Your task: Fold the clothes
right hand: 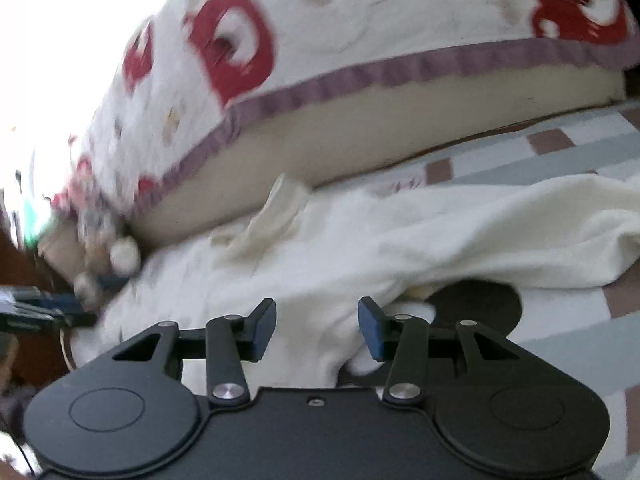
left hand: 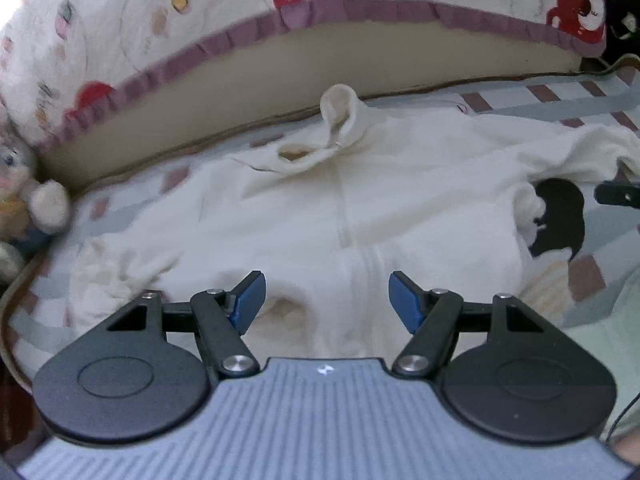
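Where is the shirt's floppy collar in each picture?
Left wrist view: the collar sticks up at top centre, at the far end of the cream shirt, just below the cushion.
Right wrist view: the collar sits left of centre, tilted, against the cushion's underside.
Shared landmark: the cushion's purple trim runs above the collar in both.

Bed (left hand: pixel 560 108) spread with a checked sheet in pale blue, white and dusty pink. Along its far side, a thick cushion (left hand: pixel 248 92) with tan edge, purple trim and red-and-white cartoon cover. Plush toy (left hand: pixel 36 200) tucked at the left corner. Bright daylight (right hand: pixel 60 60) from upper left.
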Motion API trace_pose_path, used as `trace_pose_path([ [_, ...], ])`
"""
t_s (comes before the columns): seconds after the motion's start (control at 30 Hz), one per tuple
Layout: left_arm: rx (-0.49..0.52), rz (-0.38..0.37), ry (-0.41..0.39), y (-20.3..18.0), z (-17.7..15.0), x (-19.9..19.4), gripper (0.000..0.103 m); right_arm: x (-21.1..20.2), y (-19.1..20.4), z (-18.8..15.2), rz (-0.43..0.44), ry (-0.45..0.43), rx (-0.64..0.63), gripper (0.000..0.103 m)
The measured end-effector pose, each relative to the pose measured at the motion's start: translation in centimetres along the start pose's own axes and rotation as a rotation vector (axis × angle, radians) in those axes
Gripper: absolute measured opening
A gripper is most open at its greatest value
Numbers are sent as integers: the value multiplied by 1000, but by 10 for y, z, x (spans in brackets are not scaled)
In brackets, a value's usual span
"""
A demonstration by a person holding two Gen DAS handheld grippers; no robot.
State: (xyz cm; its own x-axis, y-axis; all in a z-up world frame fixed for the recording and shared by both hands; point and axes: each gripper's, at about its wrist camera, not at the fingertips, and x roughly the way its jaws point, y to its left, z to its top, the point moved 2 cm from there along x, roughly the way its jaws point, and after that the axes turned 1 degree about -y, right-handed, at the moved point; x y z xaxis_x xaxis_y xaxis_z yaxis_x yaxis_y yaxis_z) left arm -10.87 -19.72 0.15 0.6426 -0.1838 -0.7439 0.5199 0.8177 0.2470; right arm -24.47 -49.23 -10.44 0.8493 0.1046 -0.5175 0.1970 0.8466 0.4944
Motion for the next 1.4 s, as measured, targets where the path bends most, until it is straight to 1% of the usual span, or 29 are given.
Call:
trace_pose_path([
  [0.07, 47, 6, -69, -5, -15, -18, 68, 2, 24, 3, -17, 72, -71, 60],
  [0.1, 84, -30, -116, -8, -24, -21, 69, 3, 35, 4, -16, 97, -108, 63],
  [0.13, 116, -55, -153, -8, -32, -20, 71, 2, 45, 3, 1, 96, -140, 65],
  [0.17, 113, -36, -141, -4, -38, -11, 72, 1, 48, 0, 18, 83, -142, 70],
  [0.2, 82, -20, -90, 4, -43, 0, 72, 1, 48, -5, 36, 74, -118, 71],
  [0.27, 10, -66, -27, 25, -53, 17, 72, 8, 41, -24, 76, 101, -30, 71],
  [0.3, -42, -79, -9, 38, -59, 24, 72, 13, 38, -33, 93, 122, 12, 71],
  [0.33, -91, -99, 11, 50, -64, 32, 72, 21, 36, -43, 92, 139, 36, 71],
  [0.37, -124, -136, 31, 59, -69, 41, 72, 28, 36, -51, 79, 152, 37, 71],
  [0.43, -141, -190, 47, 67, -80, 57, 72, 37, 43, -59, 63, 165, -5, 71],
  [0.47, -148, -203, 49, 71, -85, 65, 72, 41, 47, -62, 56, 170, -28, 71],
  [0.57, -192, -179, 22, 81, -100, 85, 72, 47, 60, -66, 62, 166, -43, 71],
  [0.67, -272, -179, 15, 93, -109, 106, 72, 58, 75, -72, 115, 152, -17, 71],
  [0.7, -299, -183, 11, 97, -111, 112, 72, 65, 80, -76, 118, 165, -13, 71],
  [0.73, -320, -181, 4, 102, -112, 118, 72, 73, 83, -80, 108, 179, -11, 71],
  [0.83, -342, -140, -34, 111, -115, 134, 72, 97, 91, -97, 81, 218, 11, 71],
  [0.9, -347, -154, -8, 115, -116, 152, 72, 112, 94, -108, 81, 241, 46, 71],
  [0.93, -348, -166, 7, 116, -117, 160, 72, 118, 98, -112, 86, 244, 40, 71],
  [0.97, -345, -193, 27, 116, -118, 167, 72, 123, 102, -117, 90, 246, 33, 65],
  [1.0, -347, -227, 51, 116, -120, 173, 72, 128, 106, -121, 95, 249, 25, 39],
  [1.03, -359, -258, 76, 115, -122, 178, 72, 128, 111, -121, 89, 221, 3, 27],
  [1.07, -371, -283, 87, 114, -125, 182, 76, 124, 115, -116, 94, 195, -3, 19],
  [1.1, -382, -291, 65, 114, -126, 180, 76, 121, 119, -112, 101, 169, -8, 15],
  [1.13, -396, -301, 52, 114, -127, 178, 71, 113, 124, -105, 103, 135, -35, 15],
  [1.17, -414, -311, 57, 114, -128, 176, 49, 105, 130, -97, 106, 101, -63, 14],
  [1.2, -420, -302, 48, 113, -128, 170, 26, 97, 135, -89, 108, 66, -91, 14],
  [1.23, -423, -291, 33, 112, -128, 162, 3, 91, 140, -82, 99, 54, -125, 14],
  [1.3, -415, -261, -3, 108, -127, 142, 3, 80, 148, -70, 82, 34, -181, 13],
  [1.4, -286, -142, -126, 91, -123, 92, 3, 60, 153, -48, 64, -11, -204, 13],
])
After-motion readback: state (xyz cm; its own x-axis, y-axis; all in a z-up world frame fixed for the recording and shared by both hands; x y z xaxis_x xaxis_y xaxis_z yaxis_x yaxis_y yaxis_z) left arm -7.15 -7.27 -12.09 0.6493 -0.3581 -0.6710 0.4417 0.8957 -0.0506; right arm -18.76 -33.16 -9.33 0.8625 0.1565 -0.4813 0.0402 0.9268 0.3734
